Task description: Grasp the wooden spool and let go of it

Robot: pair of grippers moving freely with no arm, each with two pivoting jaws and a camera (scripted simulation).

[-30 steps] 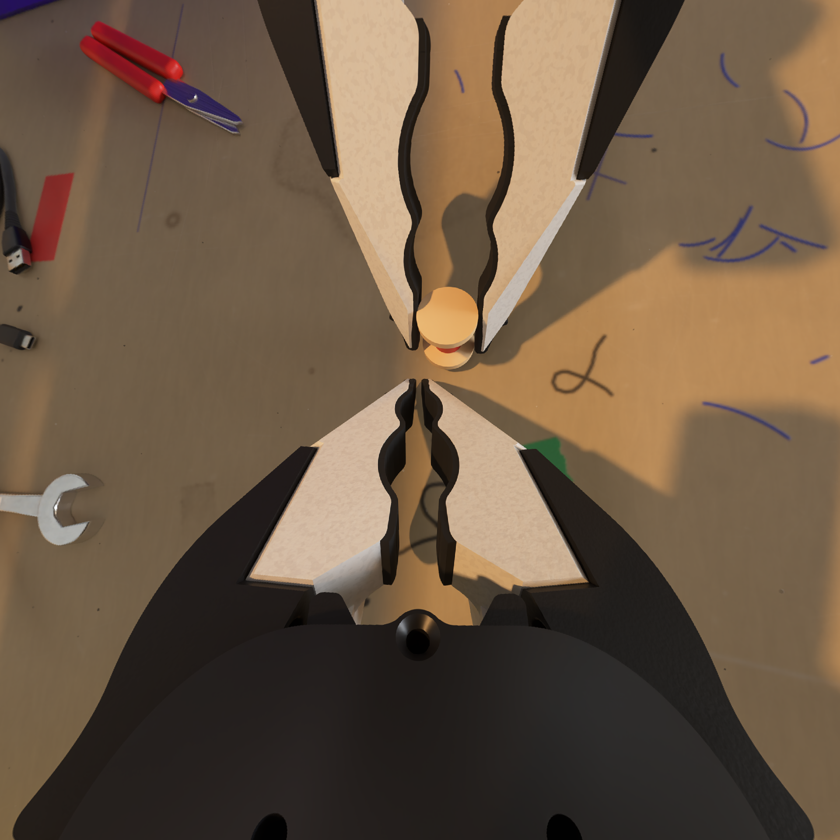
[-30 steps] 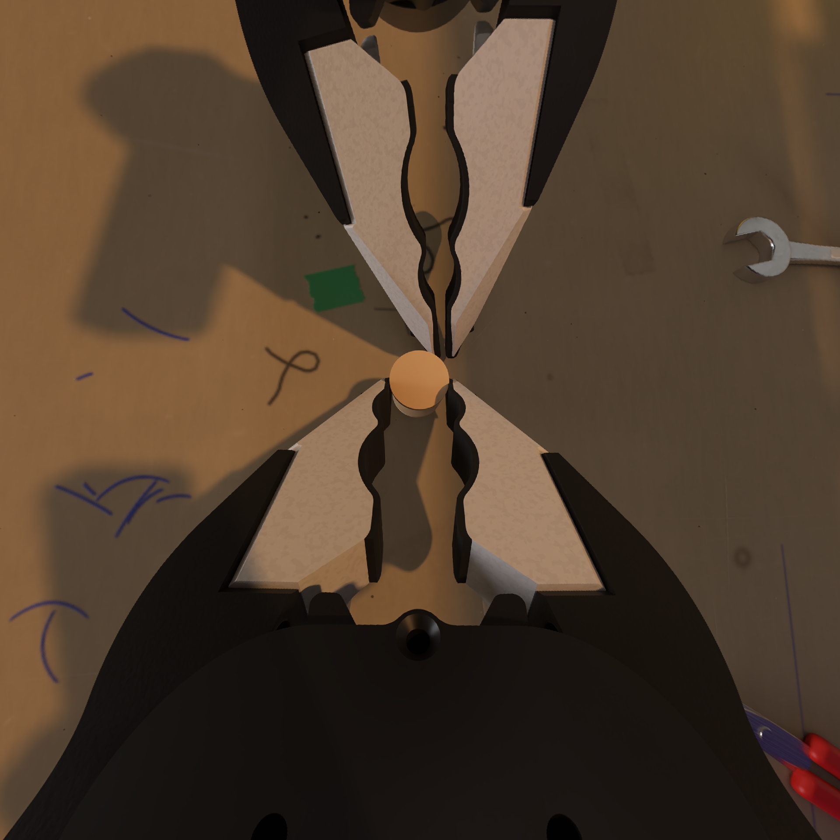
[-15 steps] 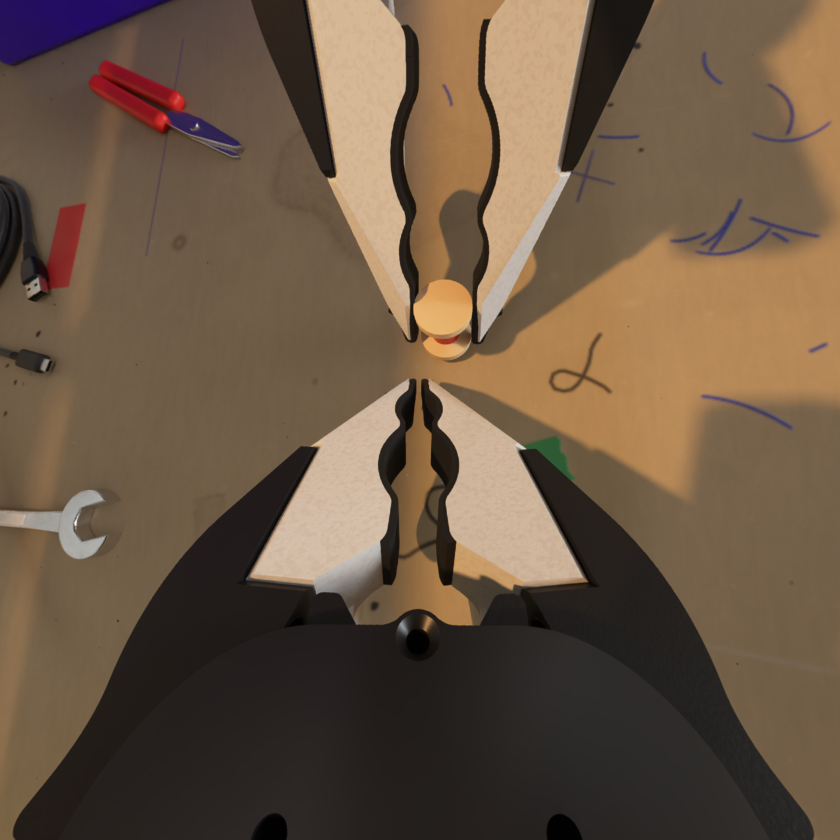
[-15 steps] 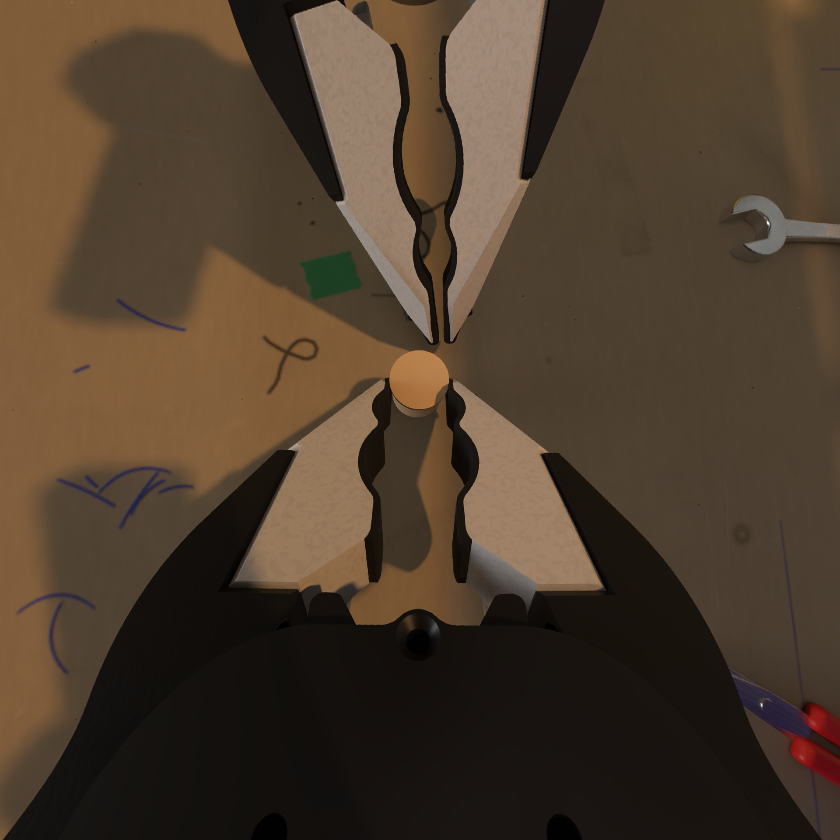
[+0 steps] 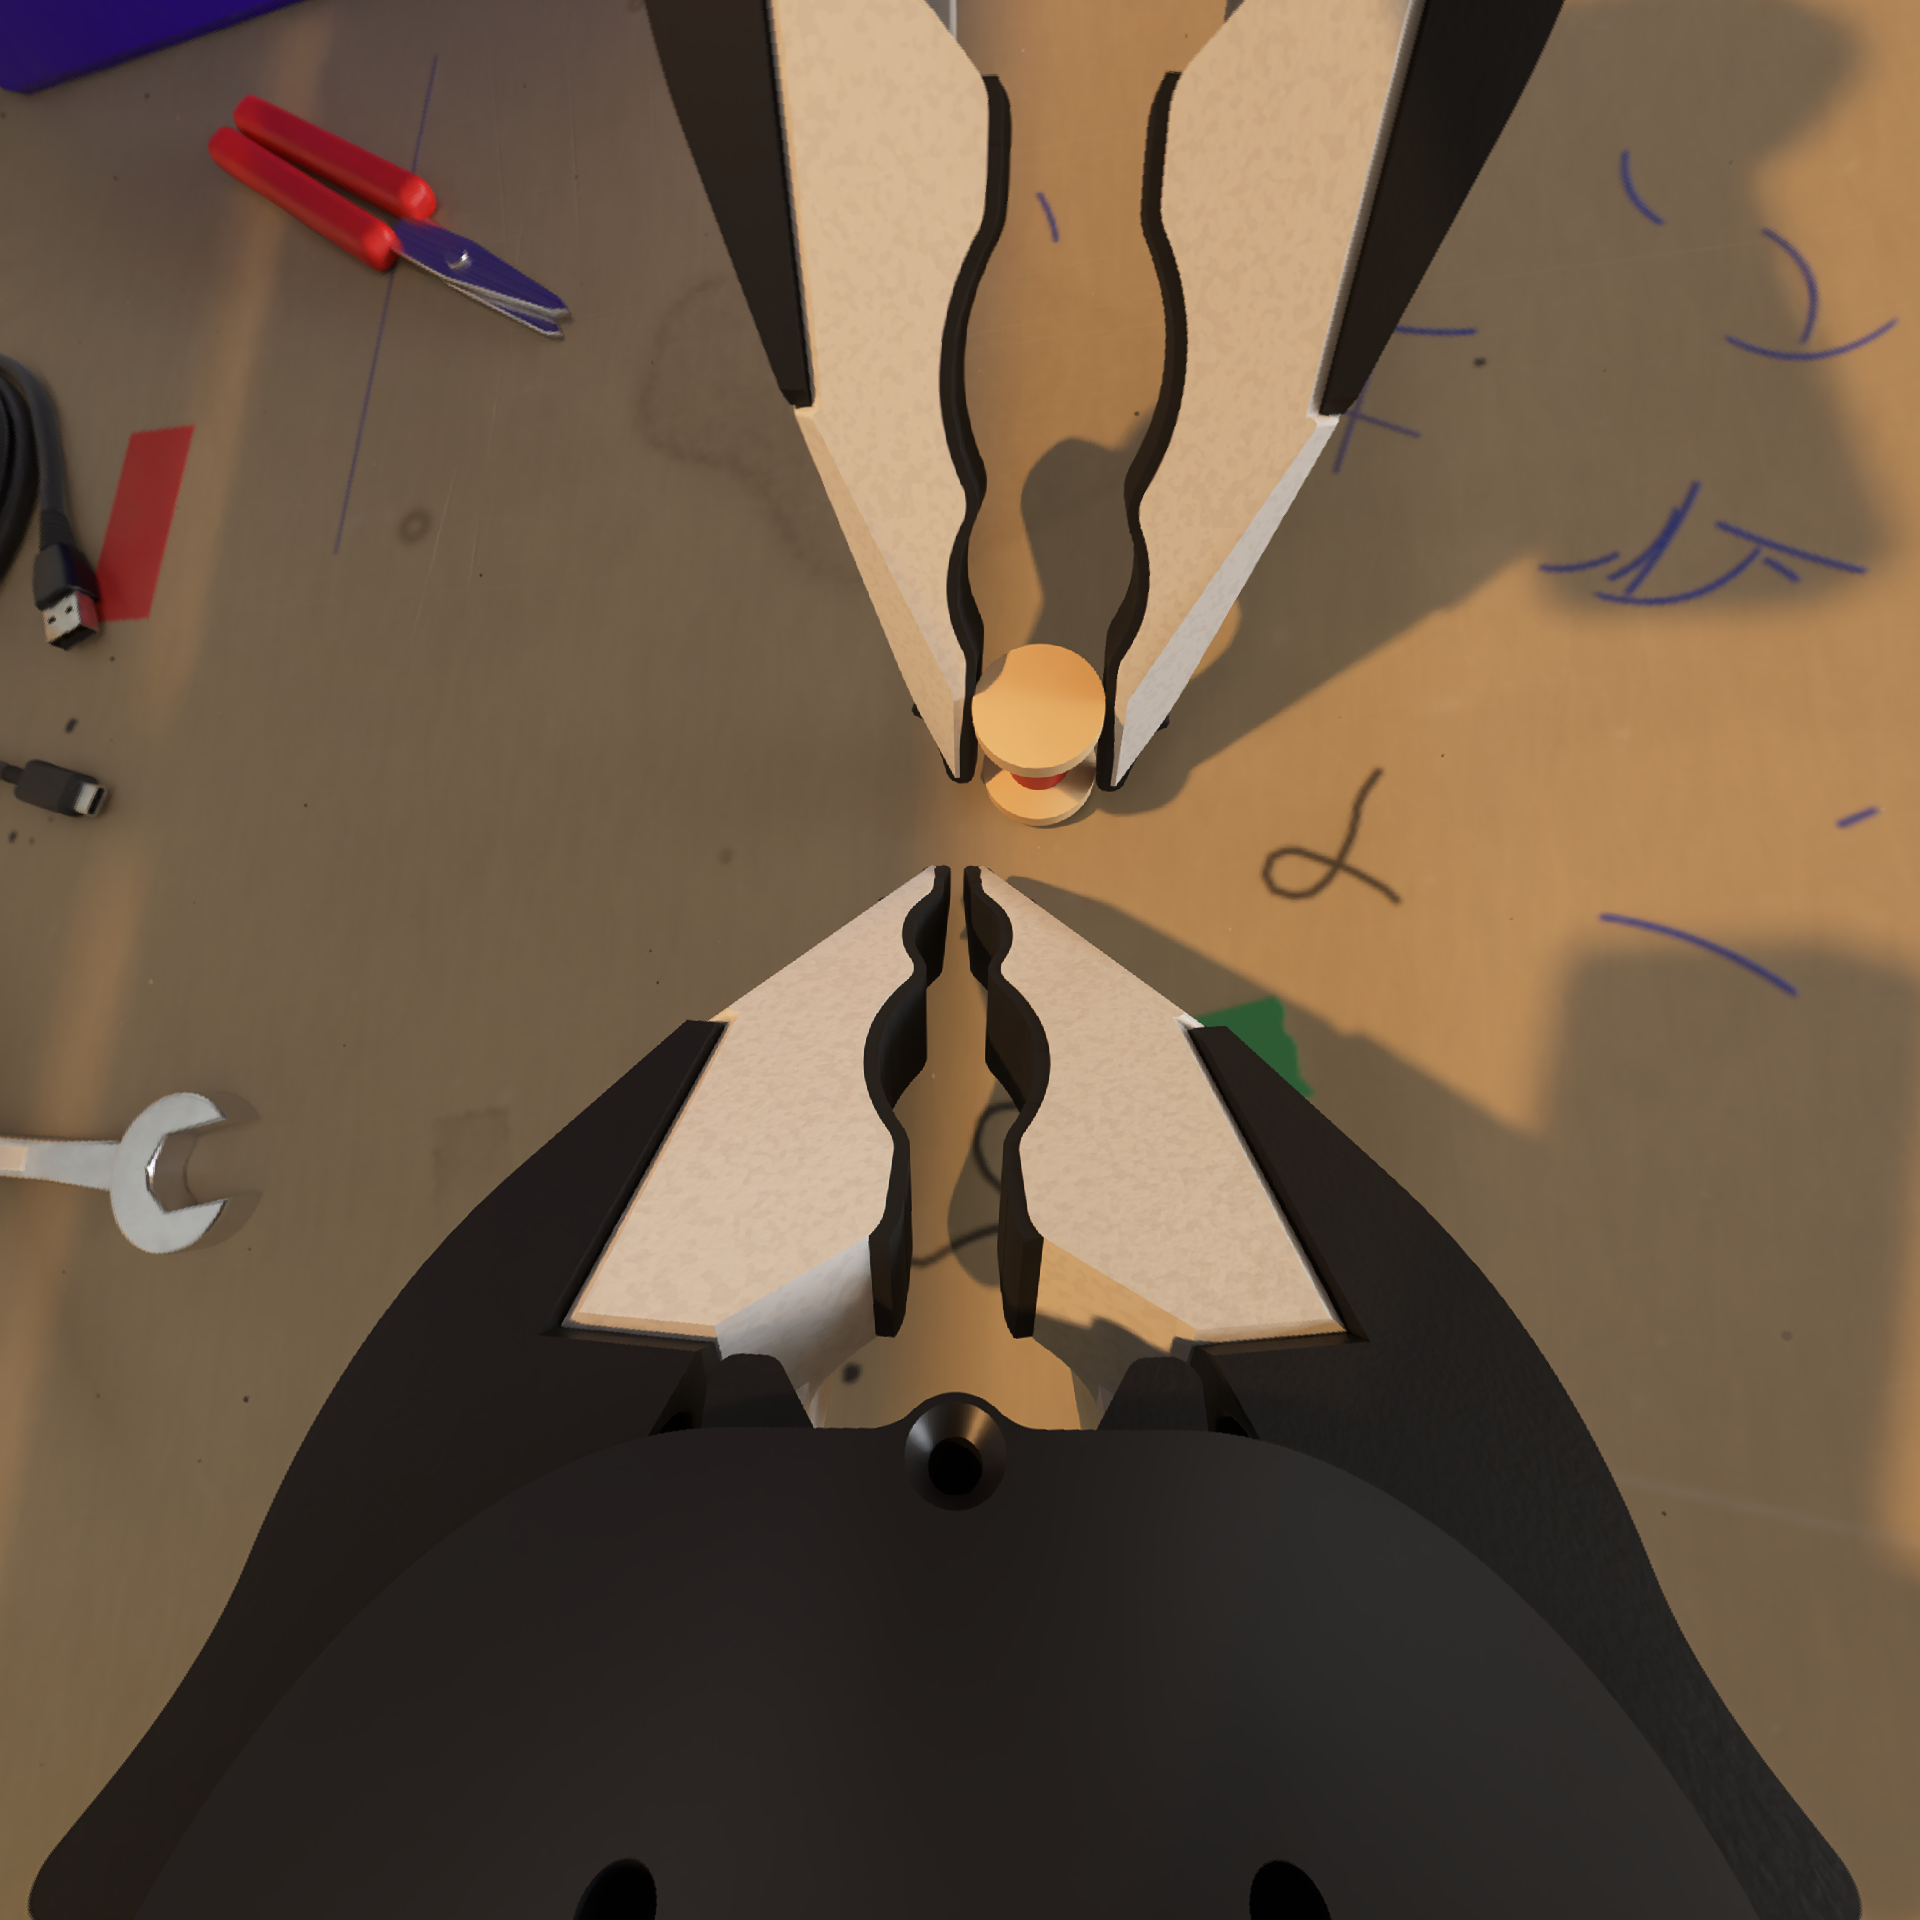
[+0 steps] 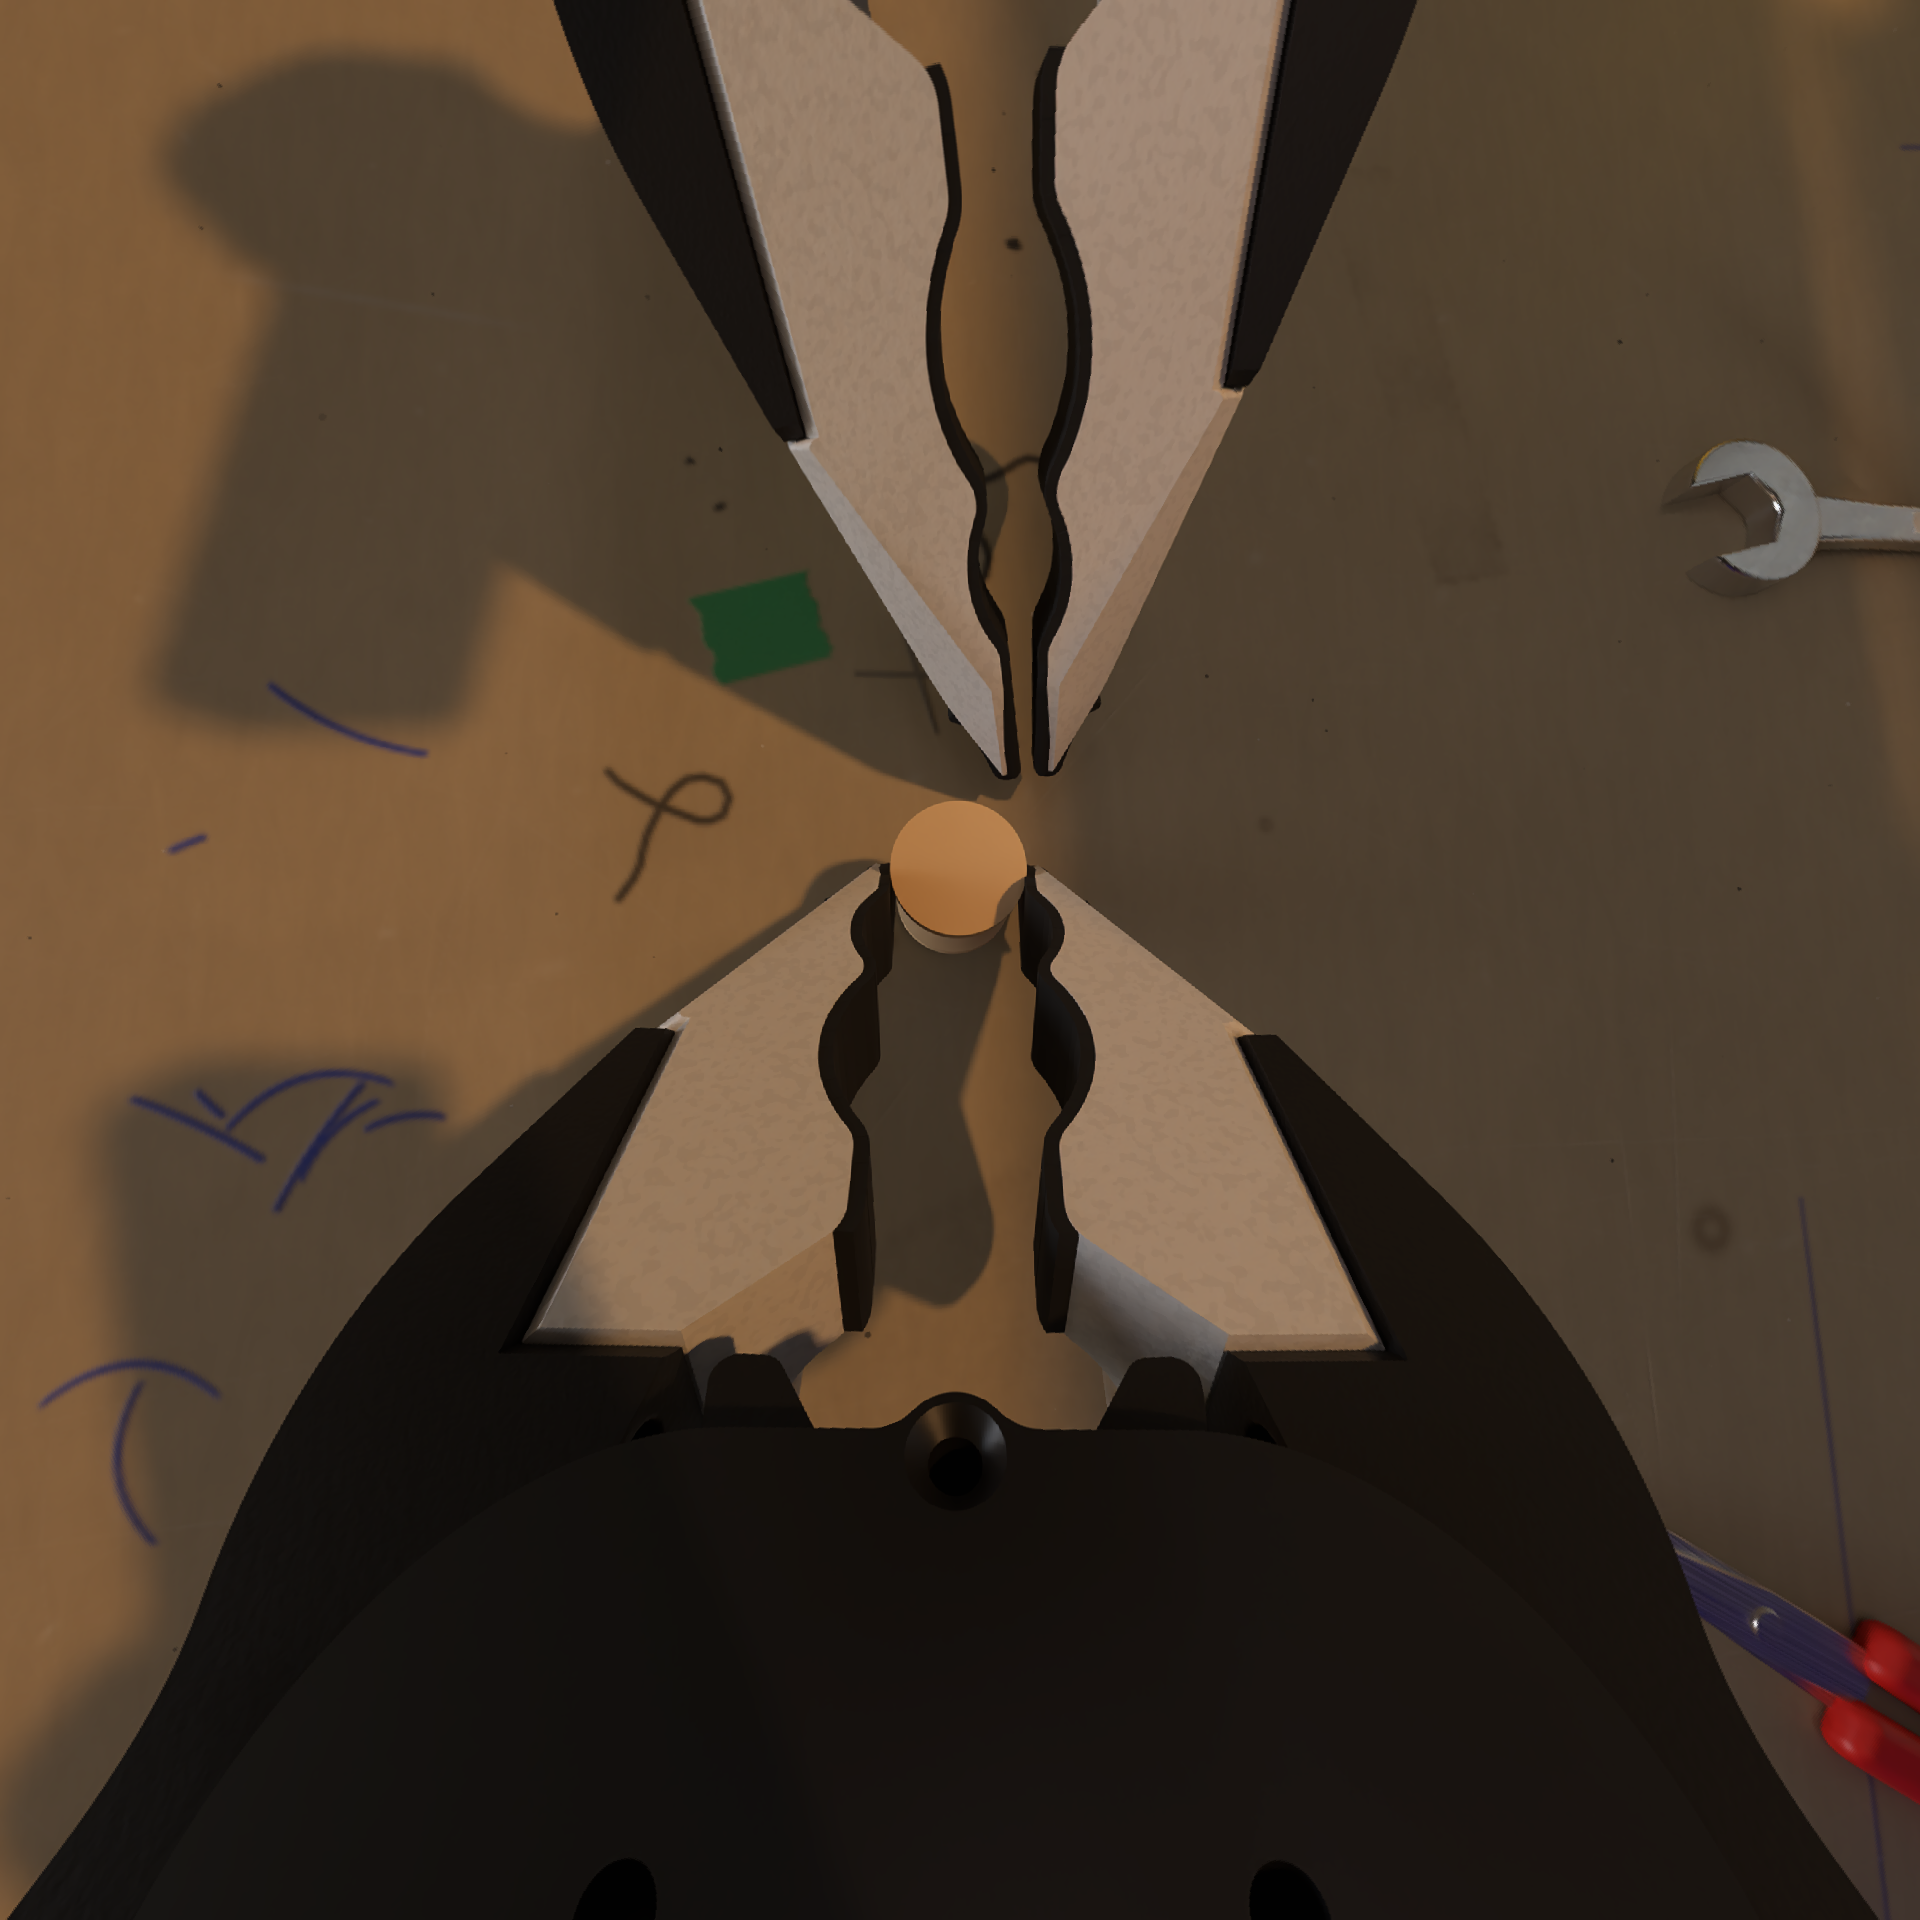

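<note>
The wooden spool point(image 6: 956, 862), pale with a red core, stands upright between the fingertips of my right gripper point(image 6: 958, 885), which is shut on it at the tips. In the left wrist view the spool point(image 5: 1039, 717) shows between the right gripper's tips point(image 5: 1037, 774), which come in from the top. My left gripper point(image 5: 956, 873) is shut and empty, with its tips just short of the spool. In the right wrist view the left gripper point(image 6: 1023, 771) points at the spool from the far side, with a small gap between them.
Red-handled scissors point(image 5: 322, 192), a USB cable point(image 5: 62, 592), a small plug point(image 5: 57, 795), red tape point(image 5: 145, 520) and a wrench point(image 5: 156, 1169) lie left of the left gripper. Green tape point(image 6: 762, 627) lies on the scribbled wooden table point(image 6: 416, 935).
The right gripper has drawn back a little with the spool, so the gap between the spool and the left gripper's tips has grown. Both grippers' jaws stand as before.
</note>
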